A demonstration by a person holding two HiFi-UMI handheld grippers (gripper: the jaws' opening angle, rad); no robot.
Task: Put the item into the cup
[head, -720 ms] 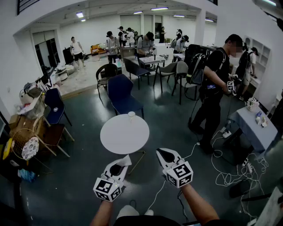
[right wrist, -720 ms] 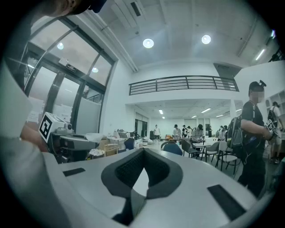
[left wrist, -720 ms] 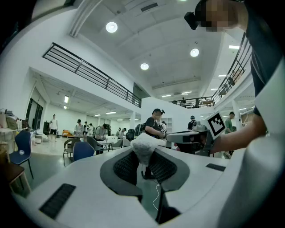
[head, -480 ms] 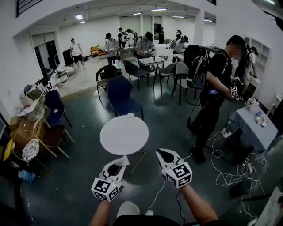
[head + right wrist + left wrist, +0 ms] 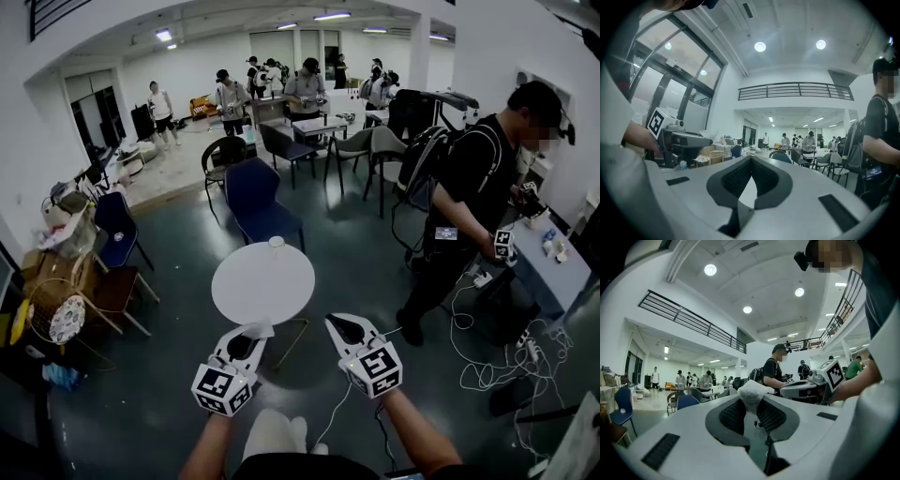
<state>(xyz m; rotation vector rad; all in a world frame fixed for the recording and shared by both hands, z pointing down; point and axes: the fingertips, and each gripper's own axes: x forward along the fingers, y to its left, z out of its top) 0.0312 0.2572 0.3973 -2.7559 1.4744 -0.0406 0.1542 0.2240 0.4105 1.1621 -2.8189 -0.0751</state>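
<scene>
we're standing on a dark floor (image 5: 159,384) in a big busy room, with a round white table (image 5: 246,291) just ahead of both grippers, the cup (image 5: 277,243) at its far edge and a blue chair (image 5: 251,192) beyond that. the left gripper (image 5: 251,336) is clamped on the white crumpled item (image 5: 260,328) at its jaw tips, just short of the table's near edge and well apart from the cup. the right gripper (image 5: 337,325) beside it is closed on nothing, there is free floor either side of the table, and a person with a backpack (image 5: 469,178) stands off past the right gripper.

matt white plastic on the left gripper (image 5: 248,336), ribbed dark pads (image 5: 732,416); crumpled paper-like white item (image 5: 751,391); smooth white table (image 5: 262,281).
</scene>
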